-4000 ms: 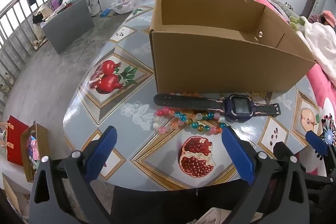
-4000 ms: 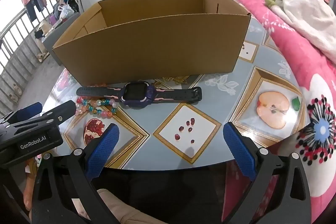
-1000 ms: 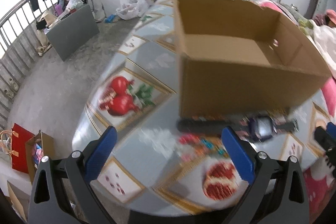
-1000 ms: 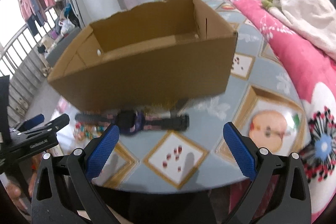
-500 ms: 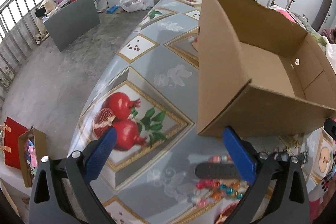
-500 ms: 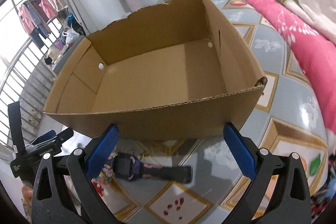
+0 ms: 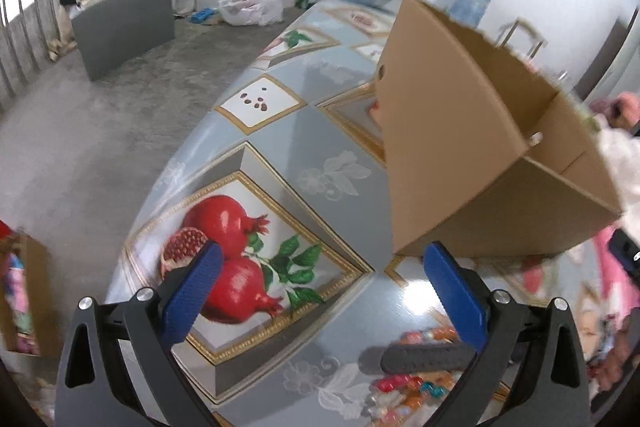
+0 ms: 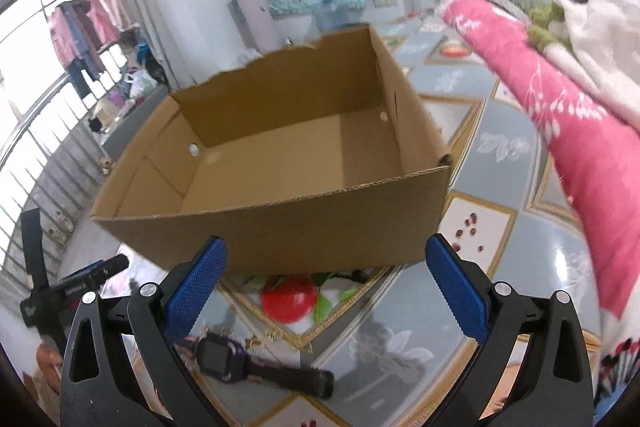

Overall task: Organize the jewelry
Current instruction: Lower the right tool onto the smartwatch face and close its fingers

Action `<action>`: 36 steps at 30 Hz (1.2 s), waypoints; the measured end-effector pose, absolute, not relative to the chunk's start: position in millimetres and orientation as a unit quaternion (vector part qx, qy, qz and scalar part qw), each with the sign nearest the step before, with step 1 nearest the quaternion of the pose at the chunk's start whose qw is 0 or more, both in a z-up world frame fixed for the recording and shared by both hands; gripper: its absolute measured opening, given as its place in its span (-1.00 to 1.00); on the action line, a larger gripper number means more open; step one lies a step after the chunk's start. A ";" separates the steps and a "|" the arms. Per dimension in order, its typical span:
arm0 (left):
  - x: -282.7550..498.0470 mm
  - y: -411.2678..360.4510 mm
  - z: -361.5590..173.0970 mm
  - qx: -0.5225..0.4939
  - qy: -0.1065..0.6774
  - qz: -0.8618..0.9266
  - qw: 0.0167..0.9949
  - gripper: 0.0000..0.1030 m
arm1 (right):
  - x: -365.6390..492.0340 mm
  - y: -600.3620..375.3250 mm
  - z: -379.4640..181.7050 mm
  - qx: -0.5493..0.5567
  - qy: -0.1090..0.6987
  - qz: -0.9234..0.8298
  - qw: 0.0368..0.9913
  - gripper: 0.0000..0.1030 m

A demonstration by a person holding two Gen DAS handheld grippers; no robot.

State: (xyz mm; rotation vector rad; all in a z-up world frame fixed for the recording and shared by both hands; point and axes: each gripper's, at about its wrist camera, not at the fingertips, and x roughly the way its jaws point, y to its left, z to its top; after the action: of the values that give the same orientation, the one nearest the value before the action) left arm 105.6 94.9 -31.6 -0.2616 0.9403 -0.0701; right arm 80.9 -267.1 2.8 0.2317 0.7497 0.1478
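Jewelry lot, unsorted, lay on a table (image 7: 328, 131) covered in a glossy fruit-print cloth.

Item one: watch (image 8: 224, 351), dark purple with a black strap, lay flat just in front of the cardboard box (image 8: 280, 155), outside it. Only its strap end showed in the left view.

Item two: bead bracelet (image 7: 404, 393), multicoloured, lay just beside the watch strap on the near side, blurred in the left view and not seen in the right view.

Item three: thin gold chain (image 8: 280, 335), lying between watch and box; too small to tell its form.

Container: the box stood open-topped and looked empty inside.

Tools: left gripper (image 7: 320, 291) was spread wide and held nothing, hovering over the table left of the box corner. Right gripper (image 8: 326, 279) was likewise spread wide and empty, above the watch, facing the box's near wall.

Risks, as judged:
- Slick cloth could let the watch slide away from a closing grip, so the fingers might catch only the strap and drop it short of the box.
- Beads lying against the strap could be dragged along or scattered toward the table edge.
- The chain might snag on the watch.
- A low carry could knock the box's near wall and shove the light box back.
- Both views were motion-blurred, so aim might be off.
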 end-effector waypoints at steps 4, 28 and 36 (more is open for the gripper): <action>85.8 106.6 -36.8 -0.180 0.430 -0.064 0.882 0.92 | 57.1 -252.9 6.0 0.072 0.370 0.137 0.916 0.86; 20.8 45.9 -33.8 0.022 0.387 -0.155 0.909 0.71 | 60.8 -141.9 -52.3 -0.226 0.459 0.315 0.800 0.09; 26.5 15.9 -34.7 0.077 0.385 -0.199 0.898 0.25 | 65.2 -152.2 -53.7 -0.209 0.473 0.340 0.785 -0.07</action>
State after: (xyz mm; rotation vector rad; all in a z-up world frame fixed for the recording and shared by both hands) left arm 26.5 15.9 -34.7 0.1588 0.7969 -0.4117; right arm 65.2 -152.2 -53.7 -0.4499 1.0205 0.7339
